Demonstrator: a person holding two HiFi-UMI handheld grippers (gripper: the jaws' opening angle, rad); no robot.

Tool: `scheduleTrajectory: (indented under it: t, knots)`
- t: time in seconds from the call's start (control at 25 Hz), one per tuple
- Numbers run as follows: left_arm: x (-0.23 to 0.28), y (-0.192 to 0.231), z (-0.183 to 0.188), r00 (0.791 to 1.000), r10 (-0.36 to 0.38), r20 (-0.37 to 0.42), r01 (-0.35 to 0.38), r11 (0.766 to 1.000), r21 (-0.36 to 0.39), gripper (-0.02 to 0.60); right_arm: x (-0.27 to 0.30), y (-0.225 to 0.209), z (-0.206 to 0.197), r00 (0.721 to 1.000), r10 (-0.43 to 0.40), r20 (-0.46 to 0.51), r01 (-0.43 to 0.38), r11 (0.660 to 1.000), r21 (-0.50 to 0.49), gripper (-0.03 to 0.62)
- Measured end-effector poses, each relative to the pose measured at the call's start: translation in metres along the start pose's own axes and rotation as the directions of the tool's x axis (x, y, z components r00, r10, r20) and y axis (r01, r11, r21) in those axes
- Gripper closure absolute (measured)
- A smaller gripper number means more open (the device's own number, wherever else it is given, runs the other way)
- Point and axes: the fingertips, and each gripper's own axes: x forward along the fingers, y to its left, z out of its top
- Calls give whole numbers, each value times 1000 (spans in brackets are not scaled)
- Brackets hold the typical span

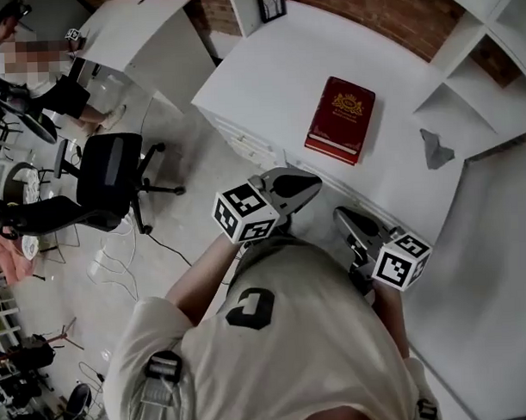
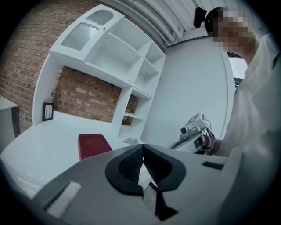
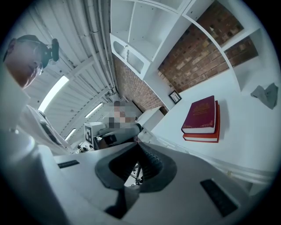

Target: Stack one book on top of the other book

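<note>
At the far left, an office chair [image 1: 111,171] stands on the floor, well clear of the bench [image 1: 267,84]. A second person [image 1: 43,79] is beyond it, at the far left edge of the room.

The left gripper [image 1: 288,185] is held close in front of the operator's chest, near the bench's near edge. In the left gripper view, the jaws of the left gripper [image 2: 142,147] are closed tip to tip with nothing between them. Its marker cube [image 1: 244,214] faces up toward the head camera.

On the bench, right of the left gripper and farther away, the two books lie stacked. The dark red book [image 1: 340,116] rests flat on top, cover up. The right gripper view shows the brighter red book [image 3: 202,135] directly under it, edges roughly aligned. Neither gripper touches the stack. A small picture frame [image 1: 271,5] stands at the far side of the bench, against the brick wall [image 1: 368,12].

The right gripper [image 1: 354,221] is held just right of the left one, also near the body. In its own view, the jaws of the right gripper [image 3: 137,142] meet at the tips and hold nothing.

A crumpled grey object [image 1: 435,147] lies on the bench to the right of the stack, by the white shelf unit [image 1: 489,25].
</note>
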Motion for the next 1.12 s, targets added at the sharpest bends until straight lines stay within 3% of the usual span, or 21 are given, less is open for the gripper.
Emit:
scheduleTrajectory:
  t: [0.24,0.4,0.64,0.96,1.12]
  knots:
    - [-22,-19,-7,994,110,-25,-108,993,56,577,-5,20,-7,996,89,-15,-89,996,1,589]
    - [-37,-29,-24,981,186,-54,-184,982,37,577,-7,43,-17,986,158,-59,-161,986,-45,591]
    - [-56,-42,-24,970,239,-48,-237,970,45,577,-4,64,-32,968,219,-123,-228,971,-67,591]
    - [-62,-56,-29,971,231,-67,-225,971,77,577,-5,70,-49,963,209,-171,-220,974,-49,591]
    - [-87,-42,-20,962,270,-41,-263,956,129,577,20,84,-47,956,233,-178,-247,967,-59,591]
